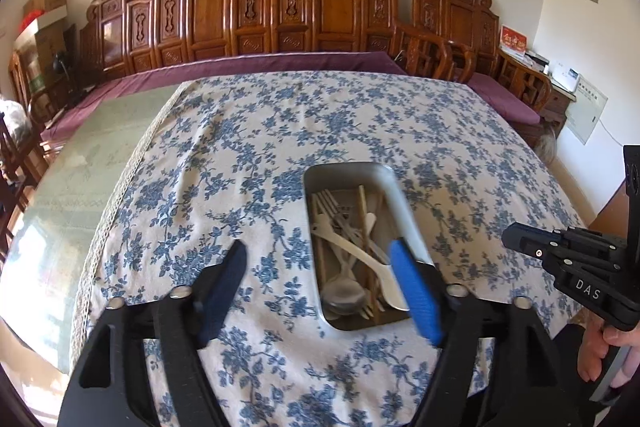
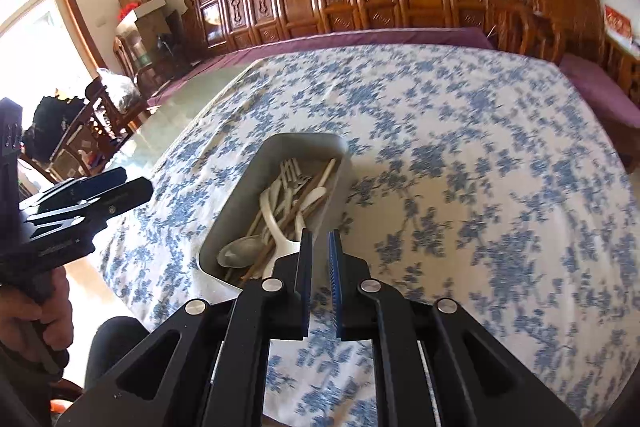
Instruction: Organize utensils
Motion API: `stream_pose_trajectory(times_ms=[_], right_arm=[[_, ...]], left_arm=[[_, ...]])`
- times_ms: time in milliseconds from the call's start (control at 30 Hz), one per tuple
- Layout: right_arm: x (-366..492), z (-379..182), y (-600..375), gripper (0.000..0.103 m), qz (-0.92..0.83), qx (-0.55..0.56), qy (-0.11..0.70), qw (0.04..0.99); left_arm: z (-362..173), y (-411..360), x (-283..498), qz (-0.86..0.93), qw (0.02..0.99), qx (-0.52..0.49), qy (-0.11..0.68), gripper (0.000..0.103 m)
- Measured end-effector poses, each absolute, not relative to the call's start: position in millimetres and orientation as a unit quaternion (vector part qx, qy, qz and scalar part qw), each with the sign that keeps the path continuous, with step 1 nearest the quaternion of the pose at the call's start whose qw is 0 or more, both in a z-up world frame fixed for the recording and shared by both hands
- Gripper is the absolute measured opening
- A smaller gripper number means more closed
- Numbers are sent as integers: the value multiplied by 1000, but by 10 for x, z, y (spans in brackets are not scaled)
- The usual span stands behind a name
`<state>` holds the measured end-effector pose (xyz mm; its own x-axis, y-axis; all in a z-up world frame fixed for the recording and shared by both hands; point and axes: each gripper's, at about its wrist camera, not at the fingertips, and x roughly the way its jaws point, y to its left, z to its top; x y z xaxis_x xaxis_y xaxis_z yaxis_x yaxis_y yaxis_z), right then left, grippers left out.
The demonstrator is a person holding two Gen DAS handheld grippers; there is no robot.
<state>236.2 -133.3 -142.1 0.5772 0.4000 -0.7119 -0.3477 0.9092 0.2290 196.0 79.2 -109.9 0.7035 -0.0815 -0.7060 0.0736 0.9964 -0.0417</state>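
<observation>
A metal tray (image 1: 400,203) sits on the blue-flowered tablecloth near the table's front edge. It holds forks, white spoons, a metal spoon (image 1: 344,293) and wooden chopsticks in a loose pile. My left gripper (image 1: 320,257) is open and empty, raised over the tray's left side. In the right wrist view the tray (image 2: 236,207) lies just left of my right gripper (image 2: 320,239), whose fingers stand a narrow gap apart with nothing between them. A white spoon handle (image 2: 280,247) lies beside its left finger. Each gripper shows in the other's view, the right (image 1: 572,259) and the left (image 2: 80,203).
The flowered cloth (image 1: 280,131) covers most of the table; a bare green strip (image 1: 80,163) runs along its left. Carved wooden benches with purple cushions (image 1: 280,27) line the wall behind. Chairs and boxes (image 2: 120,99) stand at the left.
</observation>
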Motion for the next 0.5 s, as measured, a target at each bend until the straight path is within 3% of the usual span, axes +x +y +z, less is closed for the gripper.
stream_pose_trajectory(times_ms=[100, 167, 333, 500], right_arm=[[2244, -1363, -1440, 35, 195, 28, 397, 897], [2178, -1331, -1496, 44, 188, 28, 390, 901], [1962, -1204, -1701, 76, 163, 30, 369, 915], [1749, -1064, -1869, 97, 140, 31, 349, 926]], left_arm=[[-1049, 701, 1866, -42, 925, -3, 377, 89], [-1023, 643, 1803, -44, 926, -4, 376, 92], [-953, 450, 1626, -48, 925, 0, 378, 95], [-891, 297, 1449, -43, 924, 6, 379, 95]])
